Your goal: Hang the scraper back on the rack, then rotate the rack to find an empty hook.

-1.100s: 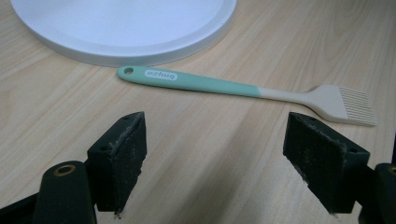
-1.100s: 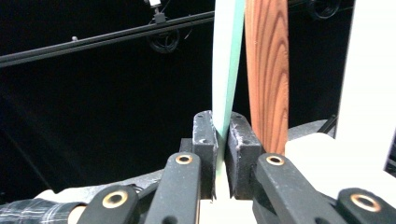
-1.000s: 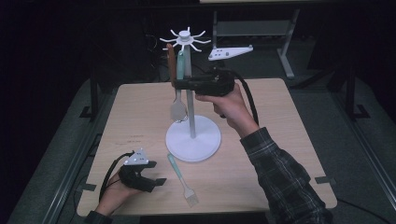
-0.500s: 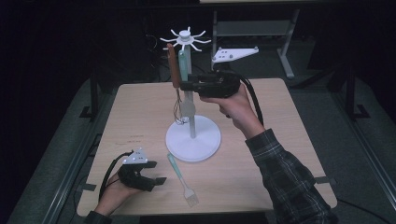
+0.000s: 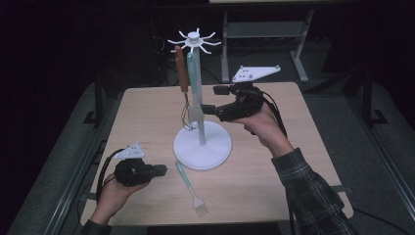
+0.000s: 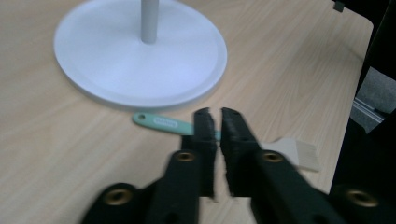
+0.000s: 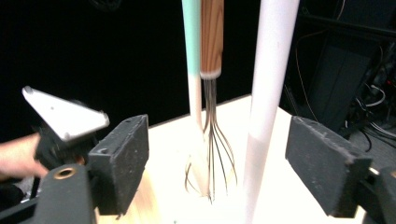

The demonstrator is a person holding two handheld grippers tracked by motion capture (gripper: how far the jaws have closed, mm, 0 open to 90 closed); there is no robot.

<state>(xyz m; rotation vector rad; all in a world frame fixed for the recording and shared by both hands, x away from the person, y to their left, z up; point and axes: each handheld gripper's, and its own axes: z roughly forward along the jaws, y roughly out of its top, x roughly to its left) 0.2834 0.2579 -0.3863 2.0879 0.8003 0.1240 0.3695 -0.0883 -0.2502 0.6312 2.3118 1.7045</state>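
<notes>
Left gripper (image 5: 164, 170): low over the near left of the table (image 5: 274, 166), jaws just closed and pressed together, nothing pinched between them. Pastry brush (image 5: 188, 188), mint handle and pale bristles: flat on the table just beyond those jaws, near the front rim of the stand's base, hang-hole end toward the base, bristles toward the near edge. Right gripper (image 5: 211, 99): raised beside the stand's pole, jaws just opened and spread wide, pads clear of everything; in the right gripper view, pole and hanging utensils framed between them, untouched. Step in hand, by judgement: lifting the brush for hanging. Advised handling: reopen the left jaws, lower squarely over the handle, straddle its narrow width toward the middle, close firmly before raising; keep the hole end free for a hook; draw the right gripper back level, away from the hanging pieces, to avoid setting them swinging. Holder: white utensil stand (image 5: 203, 147), round base, upright pole, crown of hooks (image 5: 194, 39) on top. Contents: whisk (image 5: 182, 73) with wooden handle, wires down over the base; mint-handled spatula (image 5: 195, 78) just beside it, close to the pole. Remaining hooks apparently free.
</notes>
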